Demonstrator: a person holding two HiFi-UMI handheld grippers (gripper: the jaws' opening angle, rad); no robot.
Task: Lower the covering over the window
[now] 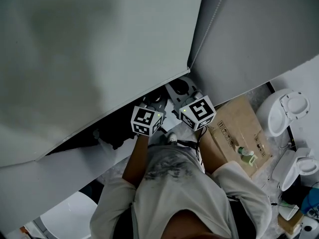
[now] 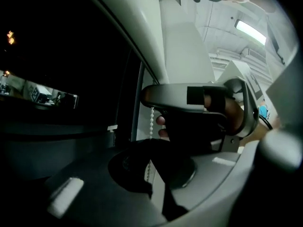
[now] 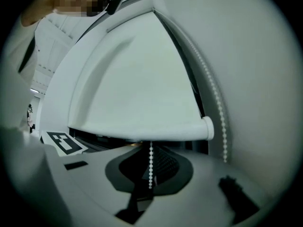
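blind (image 1: pixel 99 59): pale roller blind, partway down; its bottom bar (image 3: pixel 142 129) slants across the head view, with the dark window (image 1: pixel 117 128) showing under it.
chain (image 3: pixel 151 160): white bead chain at the blind's right end; one strand hangs down in front of the bar, near its capped end, and a second strand runs up the wall (image 3: pixel 265 103) just beside it.
left claw (image 2: pixel 150 176): closed on the hanging strand, which drops from under the right claw into its jaws.
right claw (image 3: pixel 149 186): closed on the same strand, higher up than the left, with beads between its jaws.
both claws: side by side just below the blind's lower right corner, their marker cubes close together.
box (image 1: pixel 239 128): flat cardboard on the floor to the right, with a small green bottle (image 1: pixel 245 156) on it.
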